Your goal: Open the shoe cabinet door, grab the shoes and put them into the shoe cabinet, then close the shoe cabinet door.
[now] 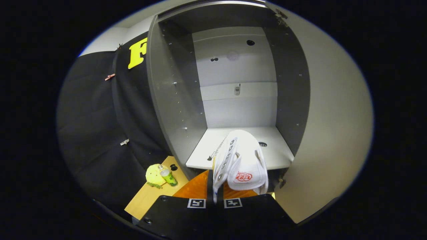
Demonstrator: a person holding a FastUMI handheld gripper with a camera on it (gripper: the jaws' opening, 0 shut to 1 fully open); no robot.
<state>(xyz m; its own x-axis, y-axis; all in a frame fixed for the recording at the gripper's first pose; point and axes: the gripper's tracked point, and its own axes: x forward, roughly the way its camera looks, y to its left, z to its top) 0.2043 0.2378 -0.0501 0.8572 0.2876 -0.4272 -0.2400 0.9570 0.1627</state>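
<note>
shoe [241,163], white, pinched by its side in my claw [215,195], toe over the front edge of the open shoe cabinet [176,100] shelf [203,150].

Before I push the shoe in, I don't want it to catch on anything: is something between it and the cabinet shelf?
Nothing visible. The gripper is shut on the white shoe, whose toe already reaches over the bare shelf. The cabinet door stands open beside it.
</note>
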